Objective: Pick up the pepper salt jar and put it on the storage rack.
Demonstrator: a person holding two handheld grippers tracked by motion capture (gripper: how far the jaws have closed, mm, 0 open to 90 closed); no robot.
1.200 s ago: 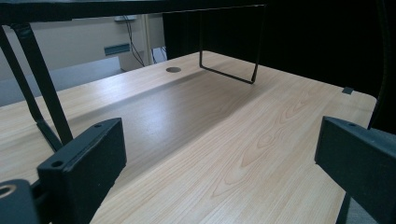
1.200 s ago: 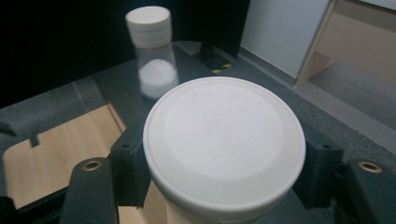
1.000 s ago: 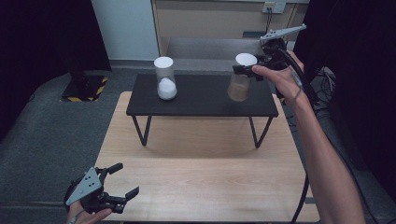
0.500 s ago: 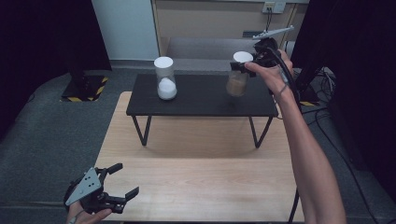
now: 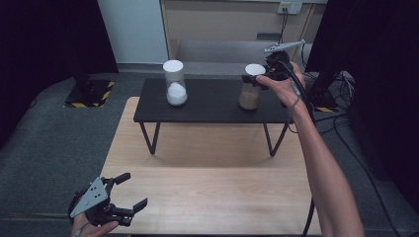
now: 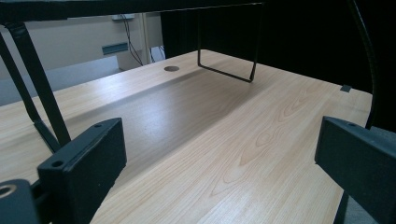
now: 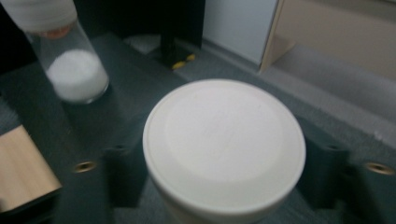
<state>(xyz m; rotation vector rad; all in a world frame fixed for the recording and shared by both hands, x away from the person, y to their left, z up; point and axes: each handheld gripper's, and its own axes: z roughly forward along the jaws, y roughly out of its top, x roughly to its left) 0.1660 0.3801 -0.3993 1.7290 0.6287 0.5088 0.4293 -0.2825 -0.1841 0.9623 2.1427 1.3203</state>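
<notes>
Right gripper (image 5: 254, 81) at the brown-filled jar (image 5: 250, 94) on the black raised surface (image 5: 212, 106).

From where I stand, the right gripper has its jaws either side of the jar just under its white lid (image 7: 224, 147), the jar standing upright near the right end of the raised surface; whether the jaws already pinch it I cannot tell, as each sits close beside the glass. A second jar (image 5: 175, 84), holding white powder, stands well apart to the left. The left gripper (image 5: 123, 195) rests low over the wooden table (image 5: 207, 197), jaws spread wide and holding nothing. I judge this the grasping step; next comes a firm, level squeeze below the lid before any lift, keeping the jar upright.
</notes>
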